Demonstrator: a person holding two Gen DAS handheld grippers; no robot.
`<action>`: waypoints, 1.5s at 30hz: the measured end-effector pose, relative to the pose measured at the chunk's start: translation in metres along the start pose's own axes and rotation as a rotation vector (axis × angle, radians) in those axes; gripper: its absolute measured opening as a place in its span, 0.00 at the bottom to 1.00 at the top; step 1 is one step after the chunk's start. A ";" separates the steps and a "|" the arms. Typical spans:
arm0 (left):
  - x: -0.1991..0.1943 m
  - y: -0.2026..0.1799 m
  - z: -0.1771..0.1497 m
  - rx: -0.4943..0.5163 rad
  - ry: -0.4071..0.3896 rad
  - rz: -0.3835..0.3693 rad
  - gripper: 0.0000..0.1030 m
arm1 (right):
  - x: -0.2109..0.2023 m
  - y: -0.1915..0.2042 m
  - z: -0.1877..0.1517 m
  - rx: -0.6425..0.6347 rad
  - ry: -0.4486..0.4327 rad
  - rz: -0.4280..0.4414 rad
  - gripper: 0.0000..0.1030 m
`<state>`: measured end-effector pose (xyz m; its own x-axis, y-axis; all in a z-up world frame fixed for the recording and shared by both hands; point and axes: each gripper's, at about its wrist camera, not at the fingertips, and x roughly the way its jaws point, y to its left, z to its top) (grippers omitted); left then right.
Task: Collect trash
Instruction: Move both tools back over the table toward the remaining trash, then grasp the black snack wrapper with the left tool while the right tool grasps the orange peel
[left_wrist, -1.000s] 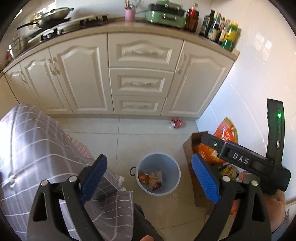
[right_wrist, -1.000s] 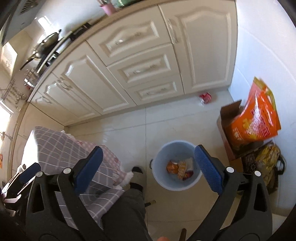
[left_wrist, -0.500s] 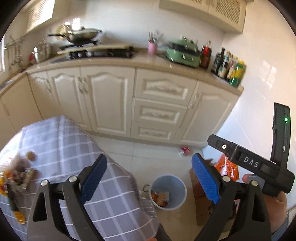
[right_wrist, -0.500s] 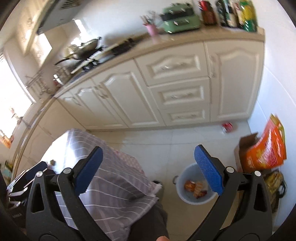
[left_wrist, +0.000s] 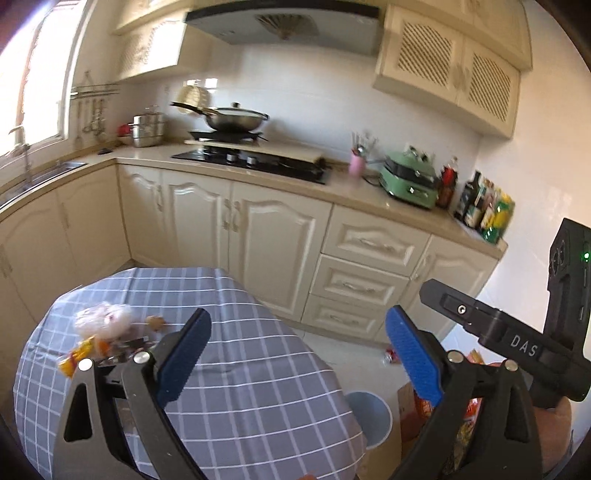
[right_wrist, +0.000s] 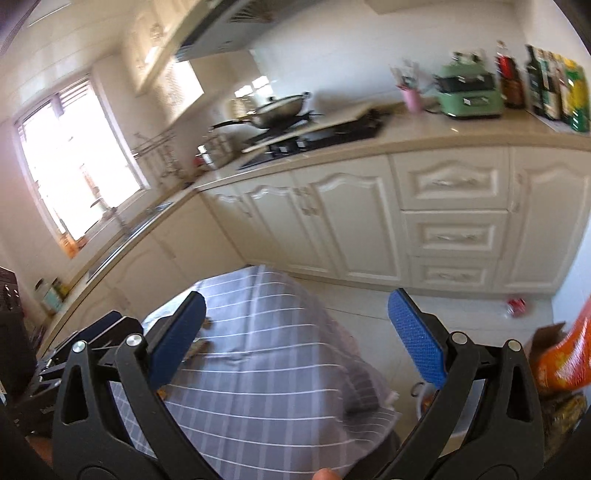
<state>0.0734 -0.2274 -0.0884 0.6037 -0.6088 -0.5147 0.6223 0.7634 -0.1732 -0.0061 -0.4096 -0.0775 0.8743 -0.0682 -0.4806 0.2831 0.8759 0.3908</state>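
Above a table draped in grey checked cloth (left_wrist: 258, 369), the left gripper (left_wrist: 295, 354) and the right gripper (right_wrist: 295, 332) are held with jaws spread wide and nothing between the blue pads. A small heap of trash (left_wrist: 99, 332), a pale crumpled bag with yellow-orange wrappers, is seen on the cloth by the left gripper's left pad. The pale blue bin (left_wrist: 369, 413) is seen on the floor just beyond the table's edge, a red can (right_wrist: 516, 305) lying well apart near the cabinets. A reach for the next piece is judged to be in hand; a descent onto the heap and a closing of the pads are called for. The bin's contents are hidden in the left view, and the right view is blurred, so the heap is barely made out behind the pad.
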 end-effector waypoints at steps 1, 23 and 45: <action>-0.008 0.008 -0.001 -0.012 -0.012 0.011 0.91 | 0.001 0.007 0.000 -0.013 0.001 0.010 0.94; -0.057 0.198 -0.079 -0.146 0.038 0.351 0.91 | 0.085 0.156 -0.072 -0.283 0.238 0.196 0.94; 0.063 0.262 -0.126 -0.156 0.333 0.189 0.36 | 0.163 0.178 -0.153 -0.387 0.528 0.198 0.94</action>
<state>0.2119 -0.0384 -0.2718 0.4896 -0.3713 -0.7890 0.4178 0.8941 -0.1615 0.1263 -0.1920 -0.2064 0.5574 0.2672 -0.7861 -0.1094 0.9622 0.2494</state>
